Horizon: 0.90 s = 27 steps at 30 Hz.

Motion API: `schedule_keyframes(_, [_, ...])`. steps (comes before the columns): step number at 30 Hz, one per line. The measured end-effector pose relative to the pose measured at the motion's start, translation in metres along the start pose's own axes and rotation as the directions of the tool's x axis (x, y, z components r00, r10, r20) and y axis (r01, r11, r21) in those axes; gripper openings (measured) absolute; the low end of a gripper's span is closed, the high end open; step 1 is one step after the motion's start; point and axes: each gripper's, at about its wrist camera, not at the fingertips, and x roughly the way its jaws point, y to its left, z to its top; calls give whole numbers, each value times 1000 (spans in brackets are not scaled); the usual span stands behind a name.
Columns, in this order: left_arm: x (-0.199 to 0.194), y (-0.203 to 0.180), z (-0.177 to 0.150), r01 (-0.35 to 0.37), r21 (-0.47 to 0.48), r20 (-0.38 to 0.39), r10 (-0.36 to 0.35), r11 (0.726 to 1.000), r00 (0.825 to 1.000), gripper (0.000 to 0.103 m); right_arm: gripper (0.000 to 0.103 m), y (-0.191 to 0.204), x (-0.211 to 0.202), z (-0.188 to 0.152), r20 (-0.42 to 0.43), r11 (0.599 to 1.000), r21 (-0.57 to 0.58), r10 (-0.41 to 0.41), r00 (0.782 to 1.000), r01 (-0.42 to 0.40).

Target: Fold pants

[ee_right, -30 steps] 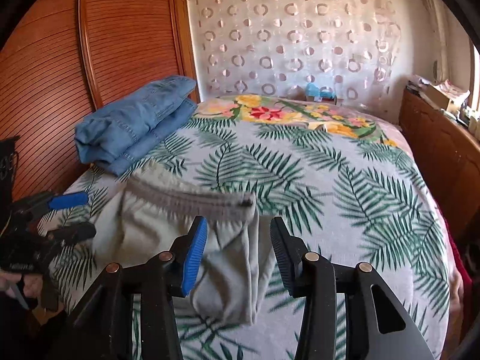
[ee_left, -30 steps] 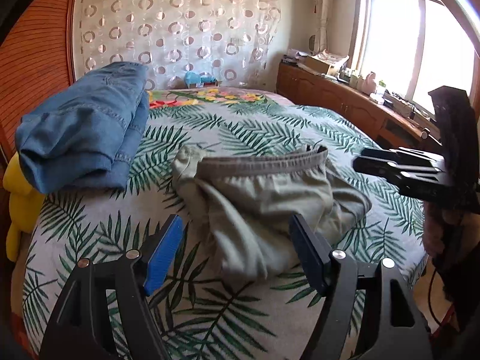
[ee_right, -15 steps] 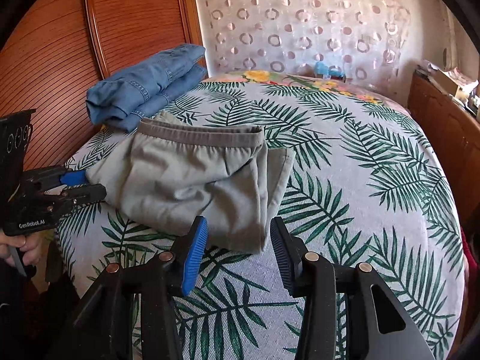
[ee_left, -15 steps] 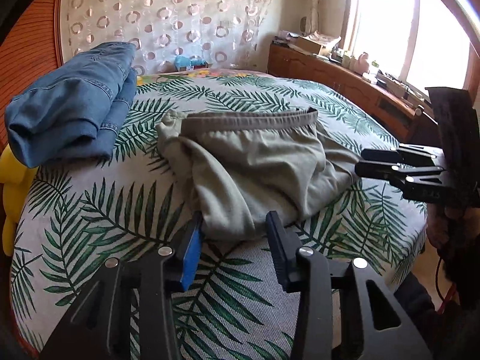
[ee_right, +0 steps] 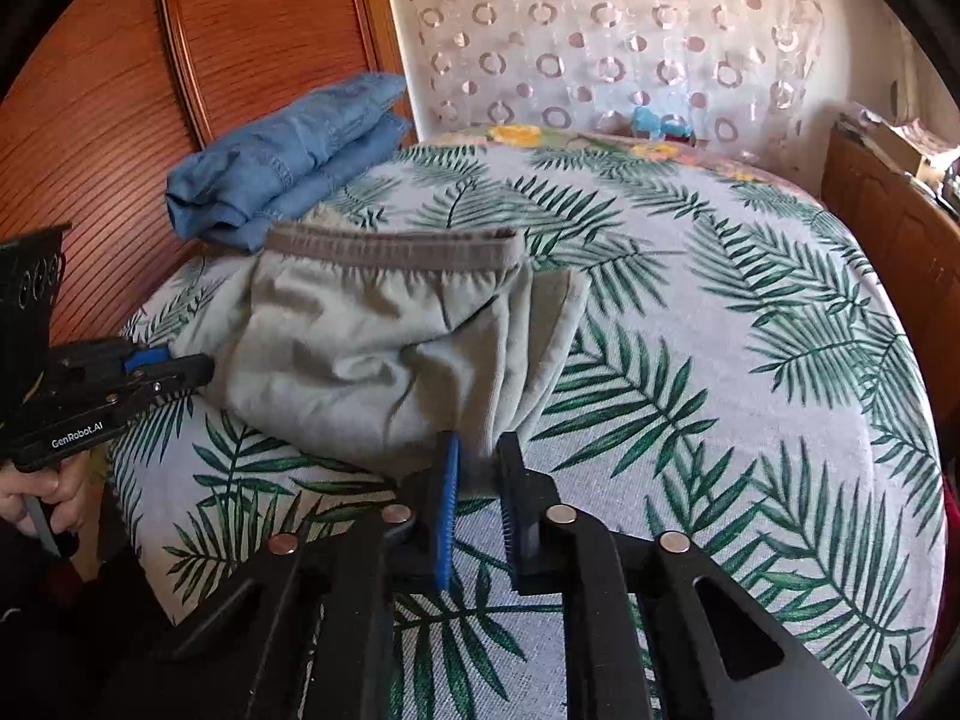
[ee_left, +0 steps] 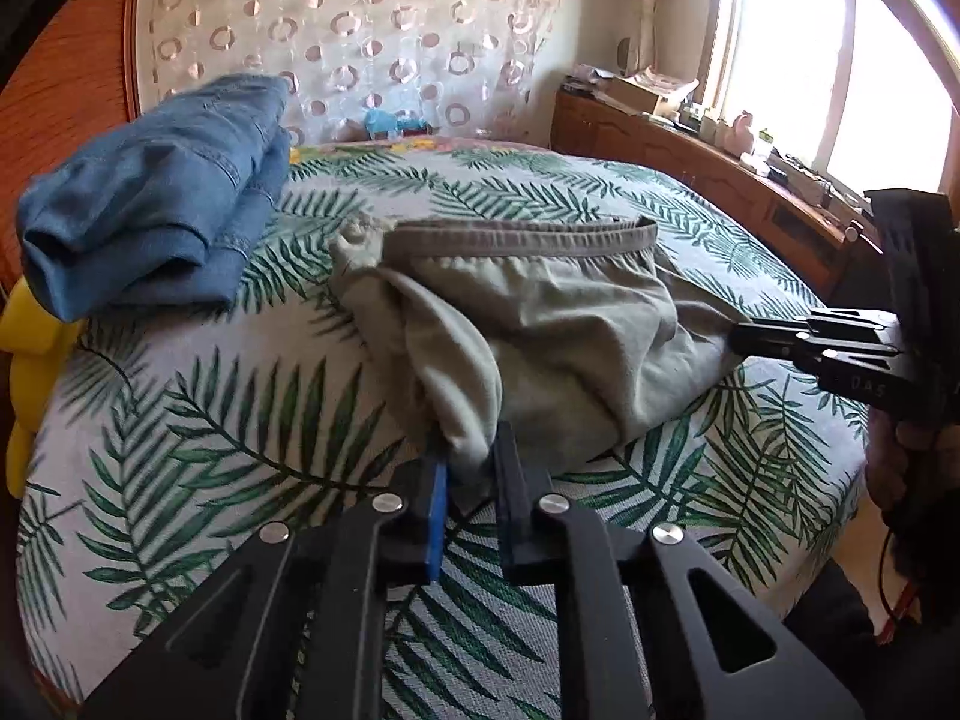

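Here, rumpled grey-green pants, waistband uppermost.

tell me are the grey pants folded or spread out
Folded: the grey pants lie doubled in layers below the waistband, not spread.

Both grippers are matte black plastic with round silver screw heads along their linkages. The left gripper has one blue pad and one black. The right gripper carries a ribbed blue pad, opposite a black one. White "GenRobot.AI" lettering marks the left gripper's body; a bare-skinned hand shows below it.
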Motion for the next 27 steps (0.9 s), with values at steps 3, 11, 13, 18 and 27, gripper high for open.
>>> schedule_keyframes(3, [-9,3,1,2,-16,30,-1,1000,1000,13,8,-3,-6,-2,27,1000,9,-29,999,29])
schedule_keyframes(11, [-18,1,1,19,-11,29,-18,1000,999,13,7,-1,-17,-8,42,1000,12,-26,999,26])
schedule_keyframes(13, [-22,-2,1,23,1,32,-24,1000,999,13,7,-1,-23,-9,45,1000,13,-22,999,21])
schedule_keyframes(18, [-33,-11,-2,41,34,24,-42,999,999,13,7,3,-41,-17,39,1000,9,-23,999,23])
schedule_keyframes(27, [-36,-12,-19,47,45,-15,-46,998,999,13,7,11,-68,-43,26,1000,24,3,1000,-3])
